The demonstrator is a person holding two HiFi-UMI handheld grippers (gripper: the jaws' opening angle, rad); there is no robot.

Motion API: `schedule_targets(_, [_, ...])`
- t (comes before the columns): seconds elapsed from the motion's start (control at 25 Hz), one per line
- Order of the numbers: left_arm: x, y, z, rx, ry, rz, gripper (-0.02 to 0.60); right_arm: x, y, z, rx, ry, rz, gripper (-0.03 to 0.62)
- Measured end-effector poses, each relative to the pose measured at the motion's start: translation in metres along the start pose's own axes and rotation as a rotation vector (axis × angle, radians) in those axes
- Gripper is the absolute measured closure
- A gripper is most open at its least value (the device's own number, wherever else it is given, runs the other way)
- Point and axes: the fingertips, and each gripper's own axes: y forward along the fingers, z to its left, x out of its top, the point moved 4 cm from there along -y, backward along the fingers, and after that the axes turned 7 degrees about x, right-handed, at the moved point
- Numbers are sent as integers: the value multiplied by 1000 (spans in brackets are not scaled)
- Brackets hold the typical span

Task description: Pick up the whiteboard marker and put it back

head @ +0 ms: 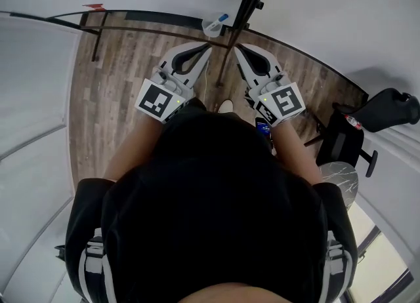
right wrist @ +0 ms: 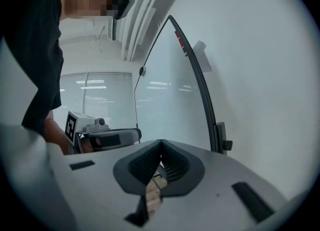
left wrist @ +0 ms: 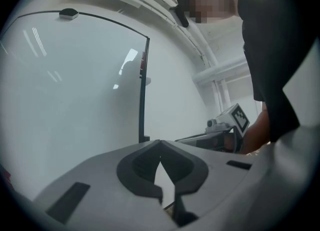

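Note:
In the head view a small clear cup (head: 213, 27) sits on the whiteboard's ledge (head: 151, 31), and a blue-capped marker (head: 222, 18) sticks out of it. My left gripper (head: 209, 46) and right gripper (head: 237, 47) are held side by side just short of that cup, pointing at the board. In the left gripper view the left gripper (left wrist: 160, 143) has its tips touching with nothing between them. The right gripper (right wrist: 161, 142) is likewise shut and empty. Each gripper view shows the other gripper beside it. The marker is in neither gripper view.
The whiteboard (left wrist: 75, 90) fills the space ahead, with its dark frame post (head: 246, 0) between the two grippers. Wood floor (head: 118, 85) lies below. A black chair (head: 387, 108) and a round marbled stool (head: 340, 178) stand at the right.

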Motion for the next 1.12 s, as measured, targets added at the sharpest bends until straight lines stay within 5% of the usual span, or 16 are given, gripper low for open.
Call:
schedule_targets(0.52, [-13,30,64,-168,16,4,578,-11,51,-31,-224,41,52,595])
schedule_targets(1.12, [-53,50,117,-351,-1,56,578,-74,99,-61,-473,201,106,595])
